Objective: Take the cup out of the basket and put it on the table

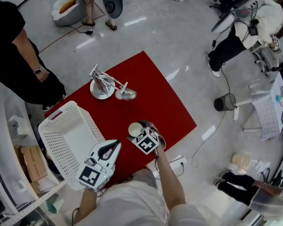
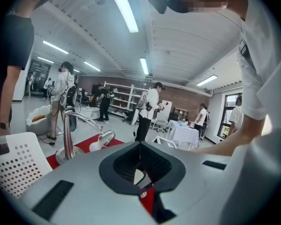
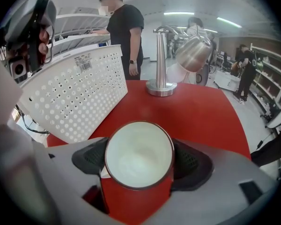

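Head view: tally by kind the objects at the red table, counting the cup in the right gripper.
white basket: 1
cup: 1
metal desk lamp: 1
Total: 3

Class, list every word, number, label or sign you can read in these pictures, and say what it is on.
No text reads clearly.
Label on the basket: barcode and print, too small to read.
Left cube, right cube: black-and-white square markers, no words.
Papers at the head view's right edge: too small to read.
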Available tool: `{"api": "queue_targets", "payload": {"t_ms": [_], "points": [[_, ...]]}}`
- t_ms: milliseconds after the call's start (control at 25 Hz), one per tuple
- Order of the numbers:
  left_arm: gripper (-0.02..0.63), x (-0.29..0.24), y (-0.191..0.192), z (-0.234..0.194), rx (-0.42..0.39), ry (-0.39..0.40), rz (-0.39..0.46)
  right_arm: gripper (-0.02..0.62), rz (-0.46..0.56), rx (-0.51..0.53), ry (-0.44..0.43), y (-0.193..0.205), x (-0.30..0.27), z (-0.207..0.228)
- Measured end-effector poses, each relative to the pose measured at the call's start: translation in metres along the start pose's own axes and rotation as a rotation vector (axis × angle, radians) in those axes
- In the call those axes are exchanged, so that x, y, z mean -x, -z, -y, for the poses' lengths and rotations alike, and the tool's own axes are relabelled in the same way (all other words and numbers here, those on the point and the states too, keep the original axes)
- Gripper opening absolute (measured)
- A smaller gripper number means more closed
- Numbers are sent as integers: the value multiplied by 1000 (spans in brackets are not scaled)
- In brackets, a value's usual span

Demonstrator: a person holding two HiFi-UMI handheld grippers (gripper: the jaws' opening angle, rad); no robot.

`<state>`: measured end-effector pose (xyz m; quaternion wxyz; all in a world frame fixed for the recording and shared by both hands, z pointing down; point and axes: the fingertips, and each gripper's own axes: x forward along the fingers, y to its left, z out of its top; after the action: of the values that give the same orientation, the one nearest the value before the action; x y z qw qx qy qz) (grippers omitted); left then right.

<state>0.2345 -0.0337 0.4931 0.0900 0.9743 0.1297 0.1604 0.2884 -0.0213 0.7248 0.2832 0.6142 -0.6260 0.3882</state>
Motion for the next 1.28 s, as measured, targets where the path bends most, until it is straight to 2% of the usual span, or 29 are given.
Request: {"api": "queue_targets", "payload": {"t_ms": [1000, 1280], "points": [[11, -13, -4, 2, 6, 25, 6, 413, 94, -24, -18, -3, 0, -2], [11, -11, -6, 3, 3, 22, 14, 412, 129, -35, 11, -7, 16, 0]]}}
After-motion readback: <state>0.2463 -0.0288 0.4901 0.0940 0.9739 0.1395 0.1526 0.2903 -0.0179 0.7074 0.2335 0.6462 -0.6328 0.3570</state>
